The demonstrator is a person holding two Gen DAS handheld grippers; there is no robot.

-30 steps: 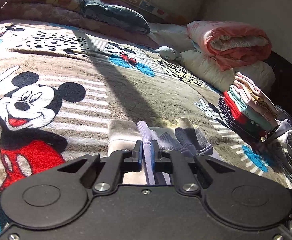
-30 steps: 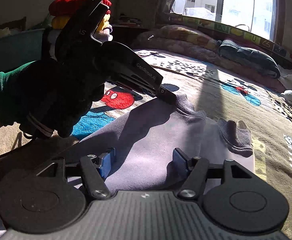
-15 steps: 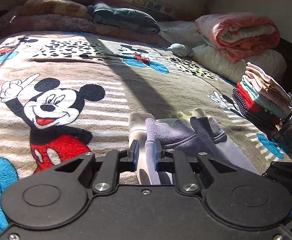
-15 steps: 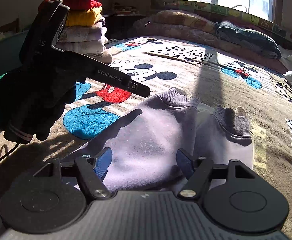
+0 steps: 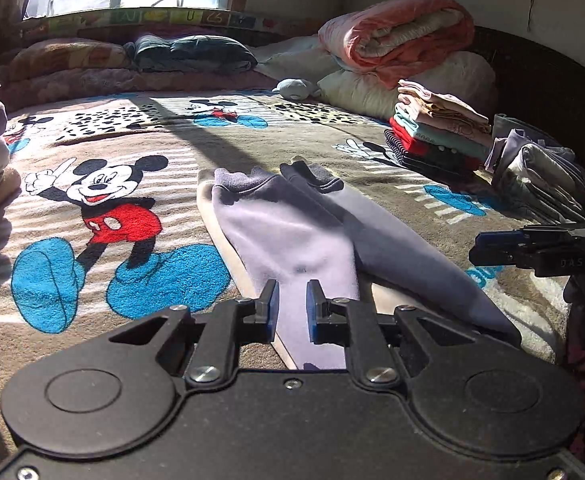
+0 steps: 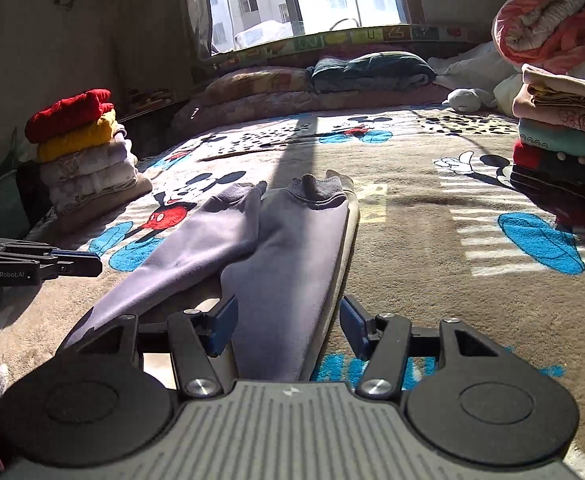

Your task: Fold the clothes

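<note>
A lavender sweatshirt (image 5: 292,236) lies flat on the bed's cartoon-mouse blanket (image 5: 104,208), both sleeves laid lengthwise over its body, cuffs toward the window-side edge. The left hand-held gripper (image 5: 291,312) stands released, its blue pads narrowly apart above the near hem. The right hand-held gripper (image 6: 286,326) hangs wide open over the same hem. Folded clothes stacks (image 6: 82,148) sit near the bed's side edges

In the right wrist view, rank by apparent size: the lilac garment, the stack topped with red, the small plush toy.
1. lilac garment, though it lies nearest the camera, which inflates it.
2. stack topped with red.
3. plush toy, farthest away, so its true size is unsure.
</note>
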